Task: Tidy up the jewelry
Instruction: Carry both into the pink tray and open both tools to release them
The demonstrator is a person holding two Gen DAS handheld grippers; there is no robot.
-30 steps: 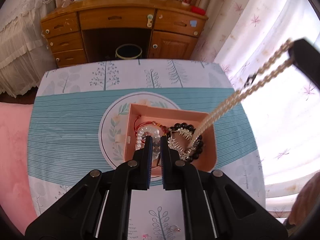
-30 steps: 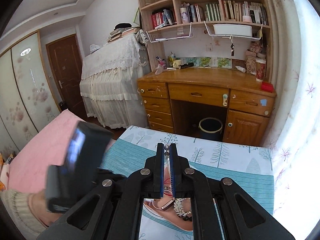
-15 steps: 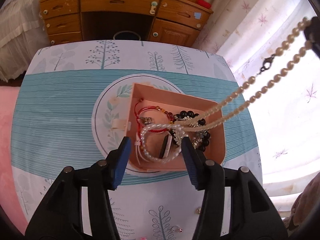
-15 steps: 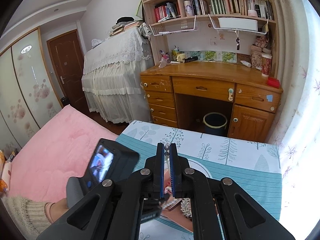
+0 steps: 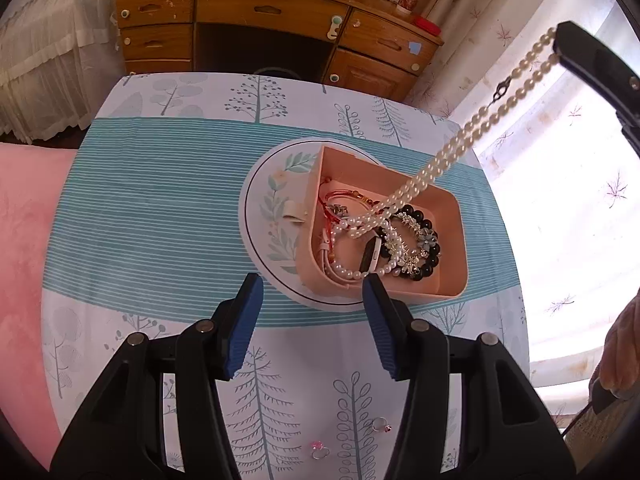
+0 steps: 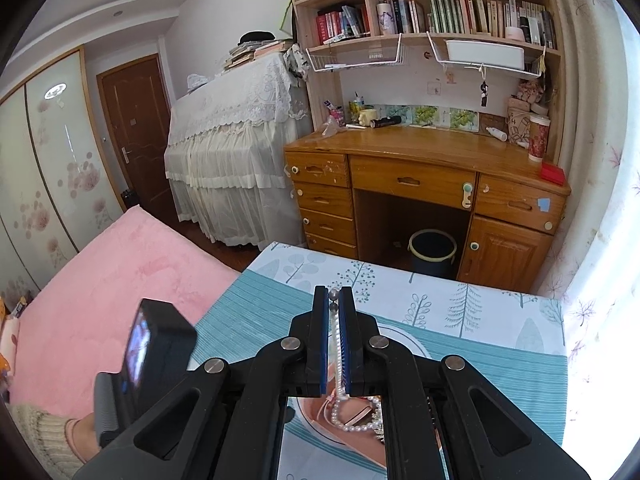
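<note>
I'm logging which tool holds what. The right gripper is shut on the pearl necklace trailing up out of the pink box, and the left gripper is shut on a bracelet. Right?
Not quite. The left gripper is open and holds nothing, as the left wrist view shows. The rest stands: the right gripper is shut on the pearl necklace, which trails up out of the pink box.

tray (image 5: 448, 292): showing salmon pink
necklace (image 5: 460, 148): gleaming cream-white
tablecloth (image 5: 160, 208): running teal stripes, pale tree prints
pads (image 5: 244, 328): looking blue

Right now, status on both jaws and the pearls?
Left gripper open, empty, short of pink box. Right gripper shut on pearl necklace, strand taut, lower end in box. Snag risk: tangled bracelets.
</note>
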